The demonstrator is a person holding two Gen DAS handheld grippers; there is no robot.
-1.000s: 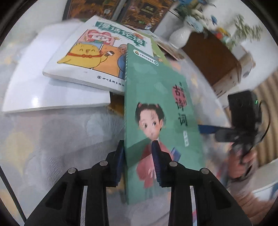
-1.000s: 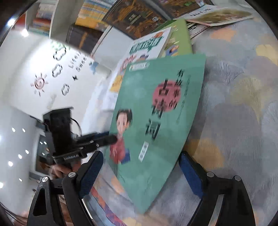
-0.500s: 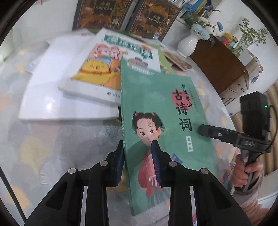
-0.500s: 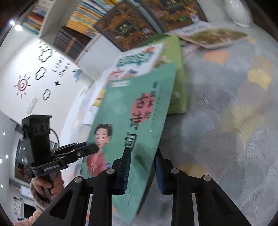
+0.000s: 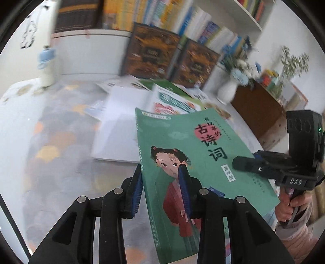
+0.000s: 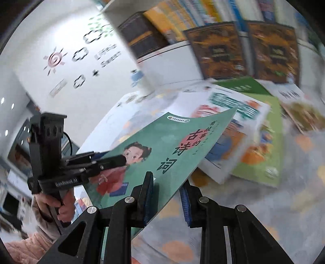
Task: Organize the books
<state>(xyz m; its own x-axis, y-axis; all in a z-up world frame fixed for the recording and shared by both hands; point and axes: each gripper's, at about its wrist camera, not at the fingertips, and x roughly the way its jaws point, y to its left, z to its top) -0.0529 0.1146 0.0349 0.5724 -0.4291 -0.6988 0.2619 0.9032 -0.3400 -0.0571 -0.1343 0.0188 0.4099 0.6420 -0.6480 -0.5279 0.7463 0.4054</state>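
Now my left gripper (image 5: 161, 189) is clenched on the spine edge of the green book (image 5: 189, 154). My right gripper (image 6: 168, 200), whose jaws have just been closing, grasps the book's opposite edge. Between the two the book hangs tilted, clear of the patterned tablecloth (image 5: 54, 154). Beyond it, more books (image 6: 254, 142) lie overlapping on the table. Two dark books (image 5: 170, 54) lean upright against the shelf (image 5: 162, 18), with a white vase (image 5: 227, 93) to the right.
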